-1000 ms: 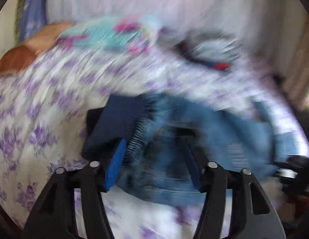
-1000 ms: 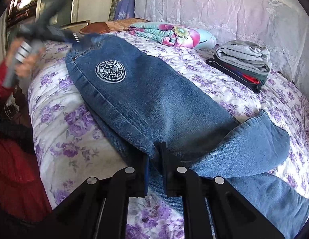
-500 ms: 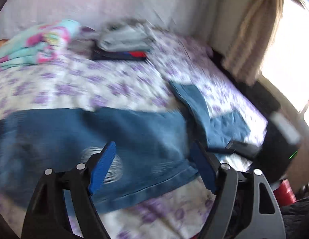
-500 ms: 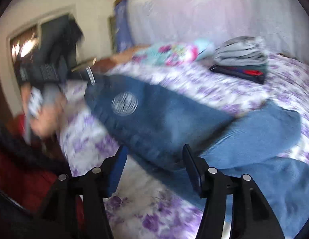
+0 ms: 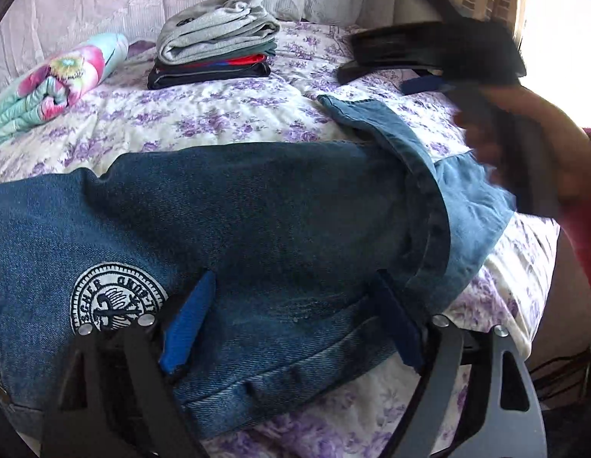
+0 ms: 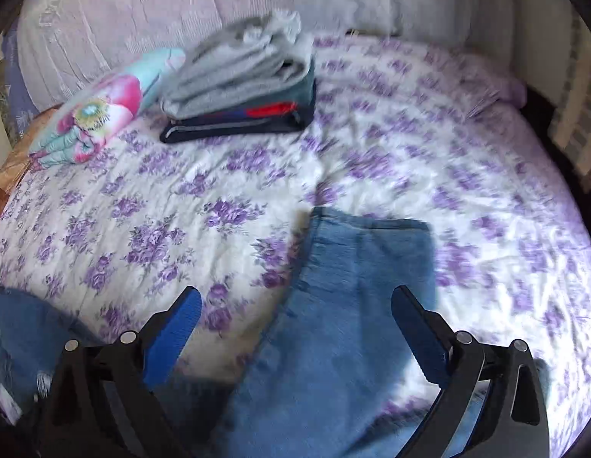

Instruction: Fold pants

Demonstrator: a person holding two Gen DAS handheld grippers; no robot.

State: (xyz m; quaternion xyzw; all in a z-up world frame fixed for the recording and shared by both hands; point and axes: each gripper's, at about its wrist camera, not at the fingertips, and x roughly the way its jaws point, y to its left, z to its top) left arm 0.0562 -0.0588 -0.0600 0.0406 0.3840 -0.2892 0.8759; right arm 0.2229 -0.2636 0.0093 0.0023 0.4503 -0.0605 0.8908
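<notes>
- The jeans [image 5: 257, 221] lie flat across the floral bedspread [image 5: 226, 114], near its front edge, already doubled lengthwise so one leg covers the other; the round embroidered patch [image 5: 116, 297] faces up.
- One hem end [image 6: 356, 267] is turned aside, pointing toward the middle of the bed, so the legs are not yet straight.
- My judgement: the first fold is done; the crosswise folds, and a place on the stack of folded clothes [image 5: 215, 42], are left.
- The left gripper [image 5: 291, 328] hovers over the denim, jaws spread, holding nothing.
- The right gripper [image 6: 295, 324] is spread too, over the hem end, gripping nothing.
- A second ago the right gripper pinched the denim's edge; half a second ago it had let go, and both views have since swung toward the leg ends.
</notes>
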